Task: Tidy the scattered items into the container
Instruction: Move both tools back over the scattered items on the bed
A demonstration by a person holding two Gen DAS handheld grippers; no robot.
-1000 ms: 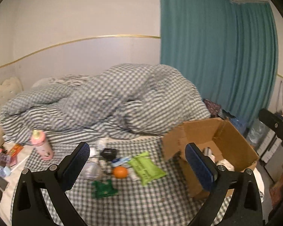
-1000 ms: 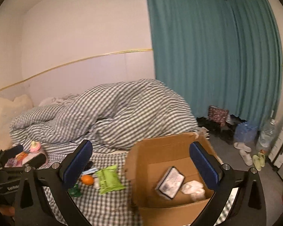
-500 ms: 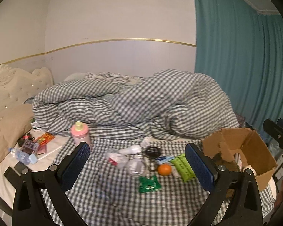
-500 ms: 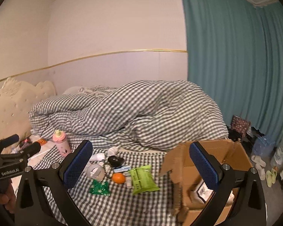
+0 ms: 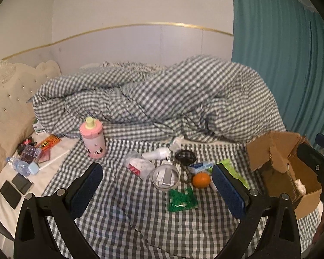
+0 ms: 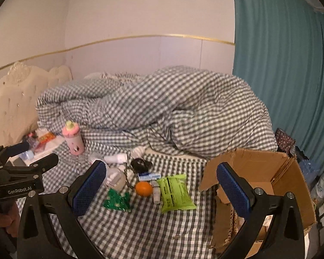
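Both tongs, left [image 5: 157,185] and right [image 6: 162,187], agape and empty above orange [image 6: 143,189], green packet [image 6: 175,193], cardboard box [image 6: 270,172].

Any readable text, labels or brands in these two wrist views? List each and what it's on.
"GenRobot.AI": white lettering on the black body of the left gripper, seen in the right wrist view.
Lime green packet: black print, too small to read.
Blue and white box: lettering blurred, unreadable.
Red and yellow packet: print blurred, unreadable.
Nothing else is legible.
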